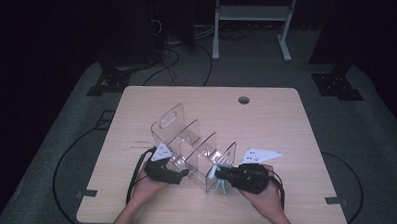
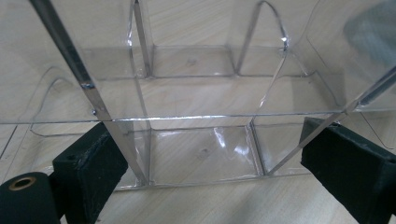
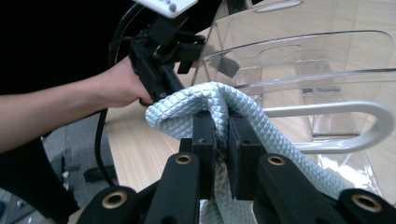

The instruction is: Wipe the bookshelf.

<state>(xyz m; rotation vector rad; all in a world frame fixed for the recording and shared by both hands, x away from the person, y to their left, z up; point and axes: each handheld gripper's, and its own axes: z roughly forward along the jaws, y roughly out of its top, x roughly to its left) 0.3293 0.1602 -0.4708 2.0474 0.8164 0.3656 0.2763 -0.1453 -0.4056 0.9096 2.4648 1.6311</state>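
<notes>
The organiser point(image 1: 193, 142) is clear, glossy plastic, smooth, with bright glints along its edges. The cloth point(image 3: 219, 100) in the right gripper point(image 3: 222, 126) is pale blue fabric with a quilted diamond texture and a faint sheen. The table point(image 1: 276, 119) is light wood-grain, matt. Both grippers' jaws look matt black, slightly rough.

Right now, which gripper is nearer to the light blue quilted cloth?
Right. The right gripper has its jaws shut on the light blue quilted cloth. The left gripper is apart from it, at the clear organizer's other side.
</notes>
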